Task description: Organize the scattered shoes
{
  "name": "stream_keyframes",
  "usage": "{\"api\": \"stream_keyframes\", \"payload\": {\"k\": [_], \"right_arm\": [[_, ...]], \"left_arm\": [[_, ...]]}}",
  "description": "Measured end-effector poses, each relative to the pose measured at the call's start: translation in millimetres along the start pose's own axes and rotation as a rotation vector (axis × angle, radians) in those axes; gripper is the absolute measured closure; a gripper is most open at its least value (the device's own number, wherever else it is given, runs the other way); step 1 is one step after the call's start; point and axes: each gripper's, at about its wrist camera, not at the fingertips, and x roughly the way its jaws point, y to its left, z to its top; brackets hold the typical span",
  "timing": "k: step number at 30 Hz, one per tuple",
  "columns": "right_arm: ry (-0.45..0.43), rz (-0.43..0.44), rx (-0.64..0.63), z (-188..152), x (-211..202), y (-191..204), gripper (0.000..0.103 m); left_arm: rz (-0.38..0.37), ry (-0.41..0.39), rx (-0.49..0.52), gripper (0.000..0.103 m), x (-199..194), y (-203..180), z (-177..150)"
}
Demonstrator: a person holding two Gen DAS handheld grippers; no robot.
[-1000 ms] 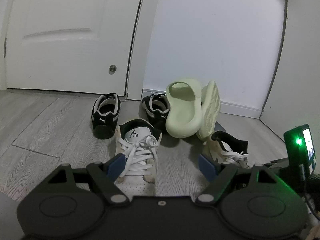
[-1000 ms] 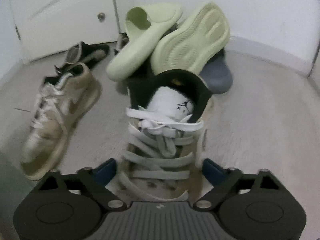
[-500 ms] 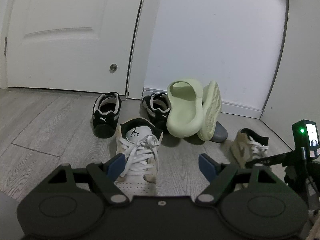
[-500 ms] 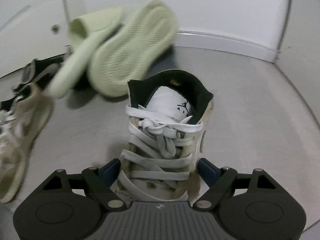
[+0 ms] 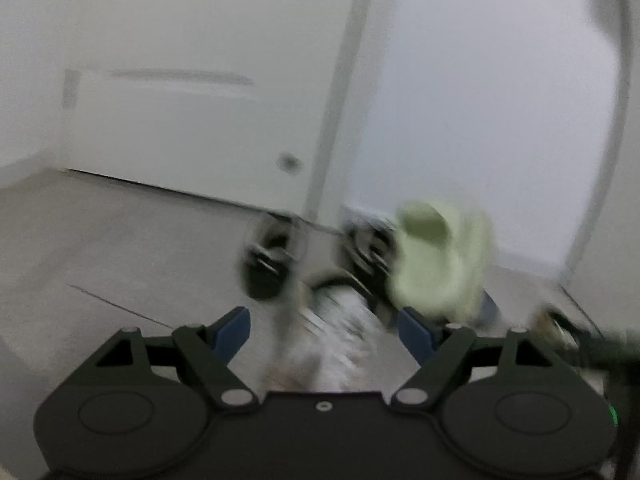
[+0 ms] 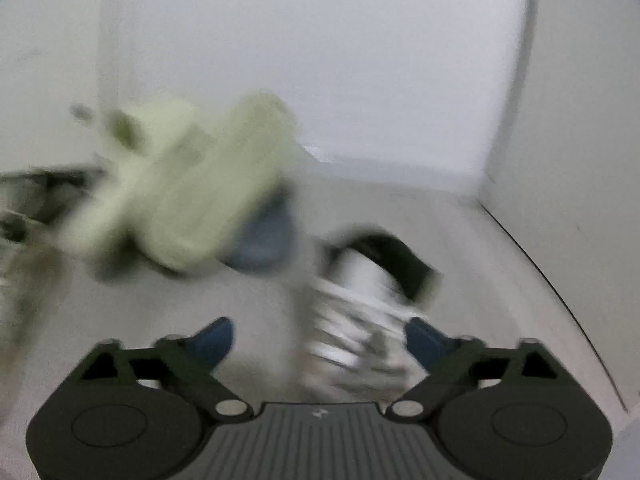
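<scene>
**Both views blurred, both tools apart over the shoes**

My left tool (image 5: 324, 330) stood with its jaws apart; a white laced sneaker (image 5: 332, 336) lay on the floor (image 5: 120, 248) between its blue pads, and through the blur I could not tell whether they touched it. Beyond it sat two black sneakers (image 5: 270, 264) near the door (image 5: 192, 120), with pale green slides (image 5: 440, 260) leaning beside them.

My right tool (image 6: 320, 340) had just been opening. Its jaws stood wide, and the second white sneaker (image 6: 360, 320) sat on the floor between them, close to the right-hand pad, the left-hand pad well clear. The slides (image 6: 192, 184) were piled to its left over a grey-blue shoe (image 6: 264, 240).
</scene>
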Motion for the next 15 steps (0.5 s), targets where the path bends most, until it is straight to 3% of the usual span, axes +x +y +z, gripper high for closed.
{"api": "stream_keyframes", "payload": {"k": [3,6,11,15], "right_arm": [[-0.029,0.144,0.020,-5.7,-15.4,53.1,0.000],[-0.029,0.281,-0.024,-14.7,-14.1,125.9,0.000],[-0.002,0.295,-0.171,-25.6,18.4,212.6,0.000],[0.063,0.187,-0.196,-26.8,48.6,240.6,0.000]], "left_arm": [[-0.011,-0.020,-0.154,0.019,-5.6,28.9,8.8],[0.058,-0.040,-0.238,0.019,-11.5,52.3,11.7],[0.034,-0.041,-0.337,0.019,-11.5,69.2,9.9],[0.017,-0.019,-0.326,0.019,-4.5,67.5,7.9]]}}
